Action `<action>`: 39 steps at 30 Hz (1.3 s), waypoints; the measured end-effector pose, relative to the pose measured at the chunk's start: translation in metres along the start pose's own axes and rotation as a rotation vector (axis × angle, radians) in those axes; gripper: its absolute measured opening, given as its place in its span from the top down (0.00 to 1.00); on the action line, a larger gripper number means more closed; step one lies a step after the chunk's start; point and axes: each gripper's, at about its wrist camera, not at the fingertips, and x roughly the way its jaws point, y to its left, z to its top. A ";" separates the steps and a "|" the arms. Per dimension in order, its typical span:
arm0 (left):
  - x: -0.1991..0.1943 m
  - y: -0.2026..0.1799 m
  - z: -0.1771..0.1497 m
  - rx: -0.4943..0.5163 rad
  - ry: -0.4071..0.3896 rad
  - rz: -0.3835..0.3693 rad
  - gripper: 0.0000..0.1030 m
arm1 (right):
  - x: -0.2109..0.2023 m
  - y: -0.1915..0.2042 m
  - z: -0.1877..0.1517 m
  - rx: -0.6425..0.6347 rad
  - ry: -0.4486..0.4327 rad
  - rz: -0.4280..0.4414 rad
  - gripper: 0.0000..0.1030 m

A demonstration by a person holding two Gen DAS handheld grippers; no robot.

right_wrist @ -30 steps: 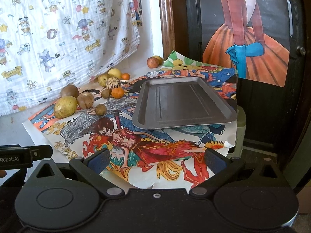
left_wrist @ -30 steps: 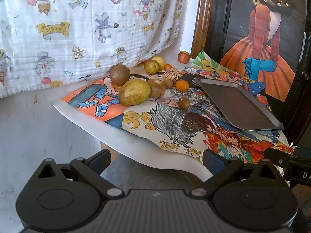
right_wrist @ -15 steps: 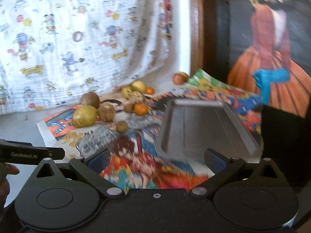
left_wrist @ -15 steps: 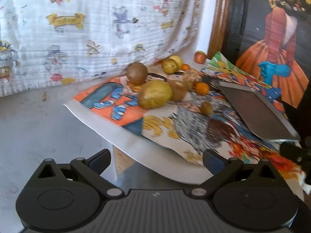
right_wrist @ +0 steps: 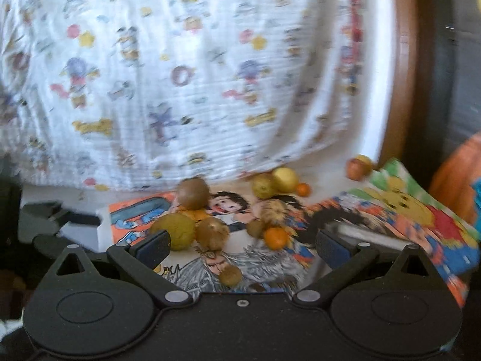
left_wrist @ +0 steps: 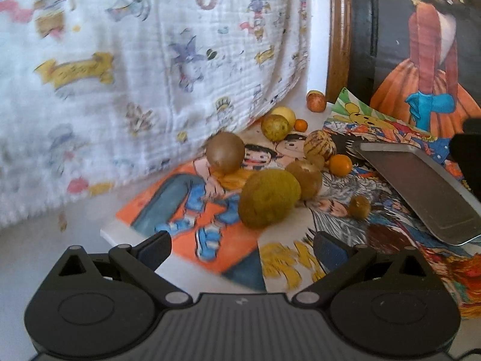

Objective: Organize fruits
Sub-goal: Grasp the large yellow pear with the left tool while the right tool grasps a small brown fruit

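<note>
Now both pairs of tongs are spread wide and hold nothing. The left tongs [left_wrist: 242,245] have come in low over the front edge of the bench, much closer to the fruit than a second ago, and they point at the big yellow-green fruit [left_wrist: 269,198], which lies just ahead of their open tips. The right tongs [right_wrist: 242,245] have swung away from the tray toward the same pile; their view is blurred by the motion, and the tray [left_wrist: 421,189] that filled it a second ago is now mostly hidden behind the right-hand tip.

Taking the big yellow-green fruit as the mark: a brown fruit [left_wrist: 304,179] touches its right side, a round brown one [left_wrist: 225,152] sits behind it near the hanging cloth [left_wrist: 150,75], and a small brown one [left_wrist: 359,207] lies to its right, toward the tray. Farther back are a striped fruit [left_wrist: 319,147], an orange [left_wrist: 340,165], a green-yellow pair and a reddish fruit [left_wrist: 316,101] by the wooden frame. All rest on the cartoon poster [left_wrist: 192,210] covering the bench.

The tray is empty, so no fruit has been sorted yet. The approach suggests a first pick is near, probably the big fruit, though it looks wide for the opening.
</note>
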 end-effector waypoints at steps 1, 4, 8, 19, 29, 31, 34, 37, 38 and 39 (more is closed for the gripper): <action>0.004 0.001 0.002 0.014 -0.005 -0.008 0.00 | 0.009 -0.003 0.003 -0.022 0.020 0.030 0.00; 0.016 0.002 0.008 0.038 -0.019 -0.045 0.00 | 0.035 -0.007 0.002 -0.097 0.092 0.091 0.00; 0.033 0.001 0.016 0.099 -0.037 -0.078 0.00 | 0.063 -0.012 -0.012 -0.160 0.171 0.150 0.03; 0.071 0.011 0.030 0.097 0.014 -0.175 0.02 | 0.113 -0.021 -0.033 -0.148 0.264 0.235 0.29; 0.080 0.009 0.032 0.118 0.042 -0.240 0.21 | 0.122 -0.013 -0.040 -0.128 0.263 0.262 0.60; 0.081 0.010 0.033 0.105 0.047 -0.250 0.23 | 0.122 -0.013 -0.040 -0.123 0.263 0.265 0.65; 0.083 0.009 0.034 0.095 0.061 -0.265 0.29 | 0.121 -0.013 -0.041 -0.120 0.257 0.268 0.69; 0.085 0.007 0.033 0.095 0.074 -0.278 0.38 | 0.120 -0.014 -0.041 -0.109 0.251 0.269 0.69; 0.085 0.005 0.032 0.095 0.075 -0.274 0.39 | 0.119 -0.014 -0.042 -0.106 0.250 0.267 0.69; 0.085 0.004 0.032 0.094 0.075 -0.267 0.39 | 0.119 -0.013 -0.042 -0.104 0.248 0.264 0.69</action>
